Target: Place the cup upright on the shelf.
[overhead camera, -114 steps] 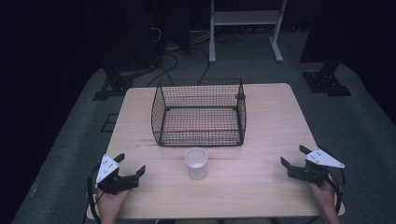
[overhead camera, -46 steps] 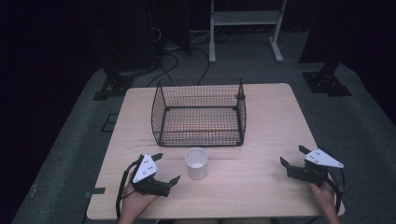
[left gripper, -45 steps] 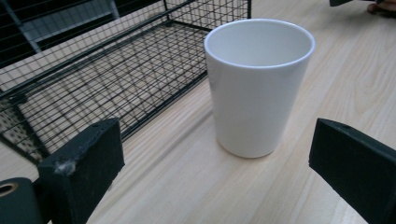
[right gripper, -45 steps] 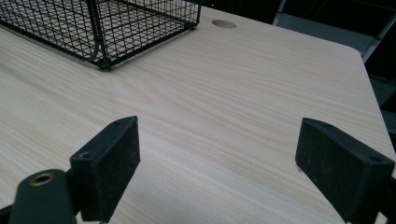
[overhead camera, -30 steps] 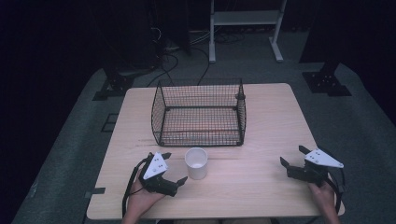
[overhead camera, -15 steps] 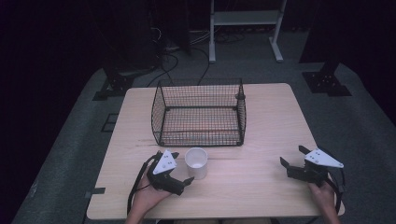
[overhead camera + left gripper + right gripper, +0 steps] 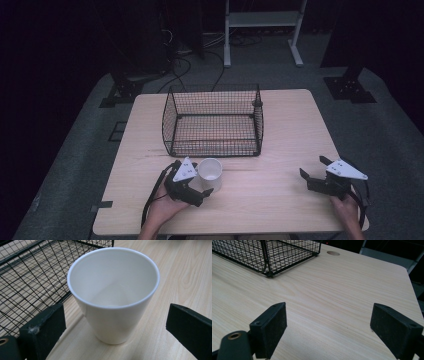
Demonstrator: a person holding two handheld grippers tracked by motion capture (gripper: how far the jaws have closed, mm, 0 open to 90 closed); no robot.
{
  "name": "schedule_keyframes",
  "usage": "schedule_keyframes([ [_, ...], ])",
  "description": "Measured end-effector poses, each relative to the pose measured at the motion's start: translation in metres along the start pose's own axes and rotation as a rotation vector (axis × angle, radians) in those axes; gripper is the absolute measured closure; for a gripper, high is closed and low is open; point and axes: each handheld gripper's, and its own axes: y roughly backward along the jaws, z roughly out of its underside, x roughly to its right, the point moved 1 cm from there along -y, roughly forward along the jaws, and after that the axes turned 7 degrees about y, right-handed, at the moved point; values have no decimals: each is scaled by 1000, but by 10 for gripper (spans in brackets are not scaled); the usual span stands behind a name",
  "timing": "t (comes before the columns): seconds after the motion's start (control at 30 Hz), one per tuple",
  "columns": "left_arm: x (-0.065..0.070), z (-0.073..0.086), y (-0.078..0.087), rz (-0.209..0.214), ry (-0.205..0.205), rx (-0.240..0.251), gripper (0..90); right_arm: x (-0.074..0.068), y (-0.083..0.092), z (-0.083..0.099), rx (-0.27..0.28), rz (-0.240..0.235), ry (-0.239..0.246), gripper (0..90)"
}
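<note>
The white cup [image 7: 113, 295] stands upright between the spread fingers [image 7: 42, 327] of the left gripper [image 7: 199, 181], with a little bare worktop [image 7: 280, 130] showing on each side of it. Just behind the cup the wire basket [image 7: 214, 120] walls off the way forward, its top open from above. Ahead of the right gripper [image 7: 320, 172] the worktop lies bare, and the basket's near corner stands well apart from it.

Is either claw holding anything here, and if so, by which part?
Nothing is held. The left claw is open around the white tapered cup, jaws clear of its sides; the right claw is open over bare table.
</note>
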Motion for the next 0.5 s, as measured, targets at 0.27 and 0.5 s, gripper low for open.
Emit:
schedule_keyframes([
  [0.27,1,-6,-10,30,-1,-25,19,0,0,0,0,0,0,131],
  [0.5,0,-11,-18,42,-1,-48,19,0,0,0,0,-1,2,131],
])
